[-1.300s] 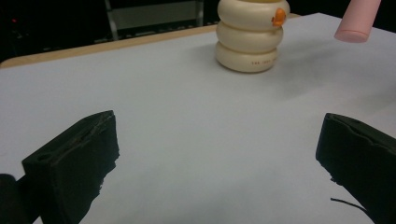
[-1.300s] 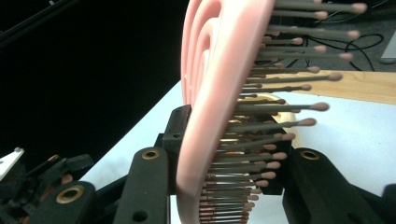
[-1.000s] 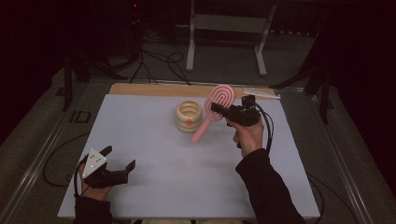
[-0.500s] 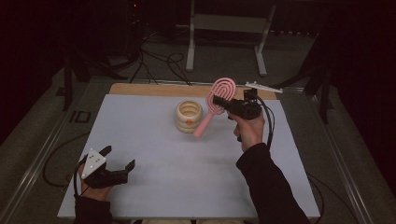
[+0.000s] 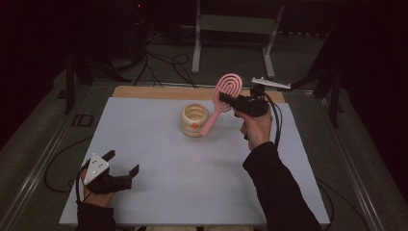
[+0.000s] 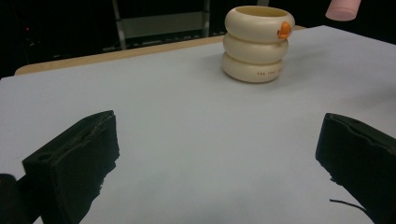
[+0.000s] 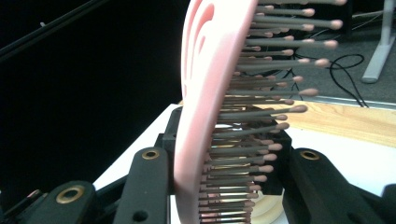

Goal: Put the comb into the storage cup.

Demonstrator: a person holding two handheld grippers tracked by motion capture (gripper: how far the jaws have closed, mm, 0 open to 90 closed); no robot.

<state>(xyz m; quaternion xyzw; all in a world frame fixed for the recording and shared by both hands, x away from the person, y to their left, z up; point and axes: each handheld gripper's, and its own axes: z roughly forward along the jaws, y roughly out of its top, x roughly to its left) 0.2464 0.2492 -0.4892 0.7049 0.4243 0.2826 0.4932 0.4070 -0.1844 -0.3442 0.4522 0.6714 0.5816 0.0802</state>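
- The right claw [image 5: 227, 99] is clamped on the head of a pink hairbrush [image 5: 223, 95], holding it above the bench [image 5: 144, 130].
- The brush's handle slopes down beside a cream ringed cup [image 5: 194, 120], with its end above the bench.
- The left claw [image 5: 122, 163] rests wide open and empty at the bench's near left, well apart from the cup.

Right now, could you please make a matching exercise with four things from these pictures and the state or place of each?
Things:
1. hairbrush
2. ring-shaped holder
3. left gripper
4. right gripper

States:
A. open, low over the near left of the table
B. standing on the table
C. shut on the brush
D. lifted, handle pointing down

Pairs: 1-D, 2-B, 3-A, 4-C
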